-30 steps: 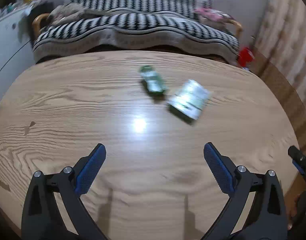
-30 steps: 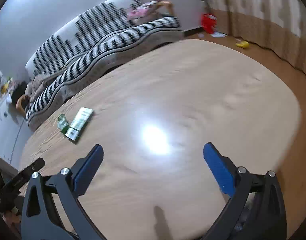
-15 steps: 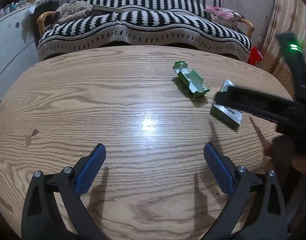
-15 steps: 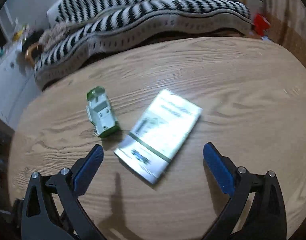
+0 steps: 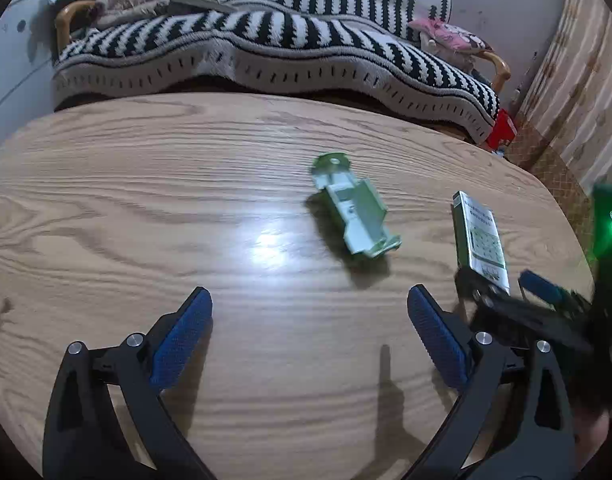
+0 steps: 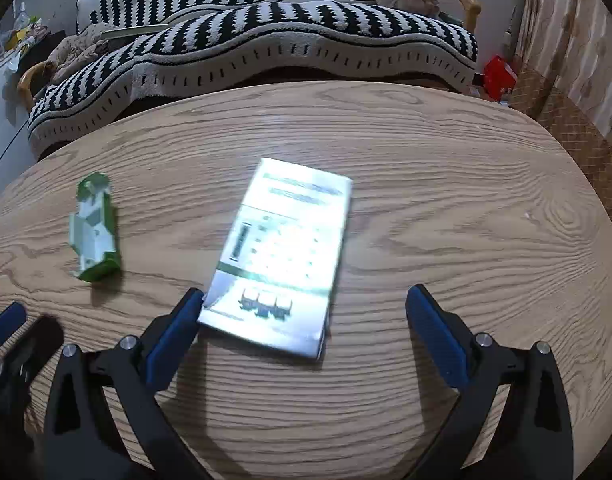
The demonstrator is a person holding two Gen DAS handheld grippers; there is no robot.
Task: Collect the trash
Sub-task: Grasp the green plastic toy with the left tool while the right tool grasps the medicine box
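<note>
A crumpled green carton (image 5: pixel 354 210) lies on the round wooden table (image 5: pixel 146 200), ahead and right of my open, empty left gripper (image 5: pixel 310 336). A flat white-and-green box (image 5: pixel 482 236) lies to its right. In the right wrist view the flat box (image 6: pixel 282 256) lies just ahead of my open right gripper (image 6: pixel 306 328), its near left corner touching the left fingertip (image 6: pixel 182 320). The green carton (image 6: pixel 95 232) lies to the left. The right gripper (image 5: pixel 518 296) shows in the left wrist view at the box's near end.
A sofa with a black-and-white striped cover (image 5: pixel 266 48) stands behind the table. A red object (image 6: pixel 500 76) lies on the floor at the right, by a curtain (image 6: pixel 578 40). A white cabinet (image 5: pixel 10 64) stands at the far left.
The right gripper has moved in low over the table up to the flat box. The left gripper has come closer to the green carton. Both stay open.
</note>
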